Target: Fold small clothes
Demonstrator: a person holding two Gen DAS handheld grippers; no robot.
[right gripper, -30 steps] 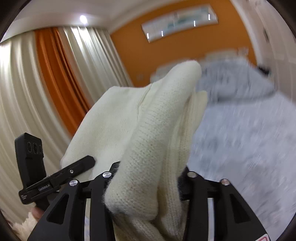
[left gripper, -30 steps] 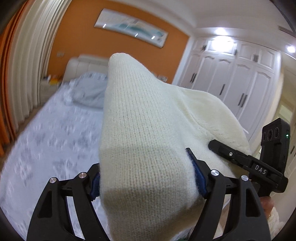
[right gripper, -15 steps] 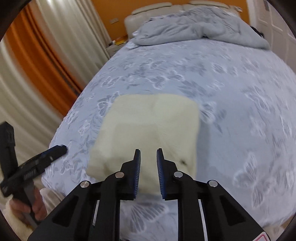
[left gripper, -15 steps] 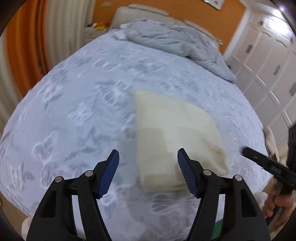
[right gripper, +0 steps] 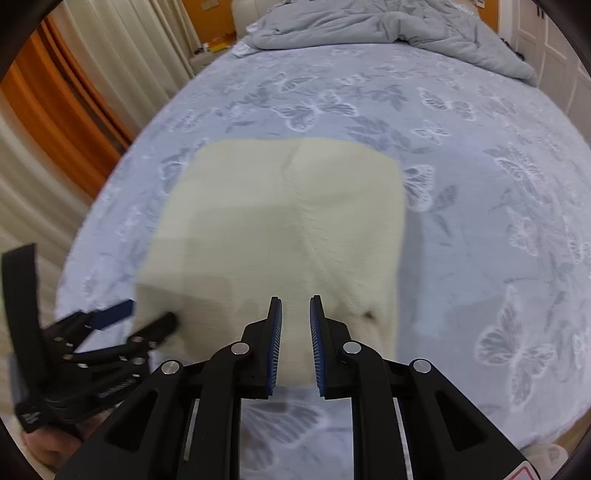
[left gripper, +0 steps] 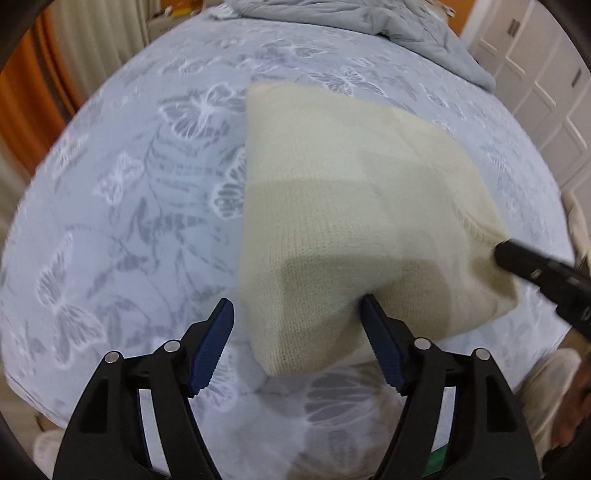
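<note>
A cream knit garment (left gripper: 354, 221) lies folded on the blue butterfly-print bed (left gripper: 129, 221); it also shows in the right wrist view (right gripper: 280, 221). My left gripper (left gripper: 297, 314) is open, its jaws wide apart around the garment's near corner. My right gripper (right gripper: 295, 306) is just above the garment's near edge with a narrow gap between its blue pads, holding nothing. The right gripper's tip (left gripper: 517, 258) touches the garment's right corner in the left wrist view. The left gripper (right gripper: 147, 317) shows at the garment's left corner in the right wrist view.
A rumpled grey duvet (right gripper: 388, 26) lies at the head of the bed. Orange and cream curtains (right gripper: 55, 129) hang on the left. White wardrobe doors (left gripper: 546, 74) stand on the right. The bed's near edge (left gripper: 332, 424) is just under both grippers.
A second ago both grippers held the garment up in the air. They let it go onto the bed, and both have since moved closer to its near edge.
</note>
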